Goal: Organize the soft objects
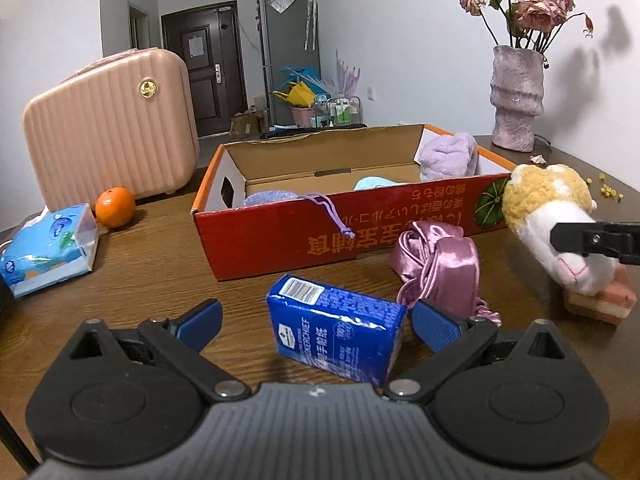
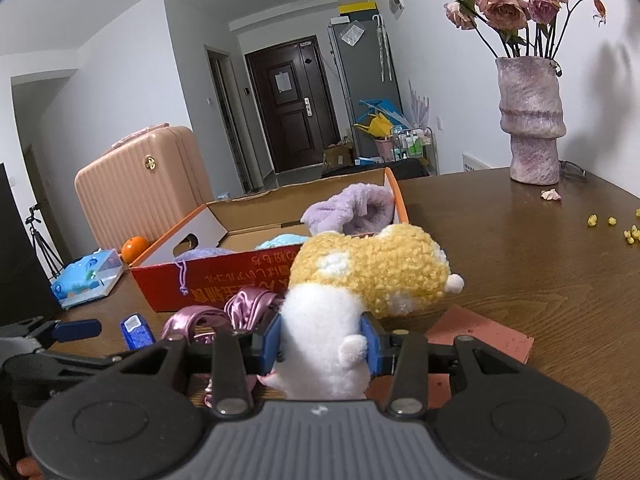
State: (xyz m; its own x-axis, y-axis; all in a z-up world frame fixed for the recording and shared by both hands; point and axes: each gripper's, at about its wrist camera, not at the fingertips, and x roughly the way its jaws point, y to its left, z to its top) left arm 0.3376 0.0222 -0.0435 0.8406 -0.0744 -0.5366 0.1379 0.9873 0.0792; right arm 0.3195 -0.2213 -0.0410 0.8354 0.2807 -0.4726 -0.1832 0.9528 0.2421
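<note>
My right gripper (image 2: 322,344) is shut on a yellow and white plush toy (image 2: 360,276) and holds it just above the table, right of the red cardboard box (image 2: 240,276). The toy also shows in the left wrist view (image 1: 548,216). My left gripper (image 1: 316,320) is open, its fingers on either side of a blue tissue pack (image 1: 336,332) lying on the table. A pink satin cloth (image 1: 436,268) lies between the pack and the box (image 1: 320,232). In the box are a lilac fluffy item (image 1: 450,156), a light blue one (image 1: 376,182) and a purple drawstring pouch (image 1: 272,198).
A pink sponge block (image 1: 600,300) lies under the toy. A pink suitcase (image 1: 108,132), an orange (image 1: 115,207) and a blue tissue box (image 1: 48,248) stand at the left. A vase of dried roses (image 1: 516,96) stands at the back right.
</note>
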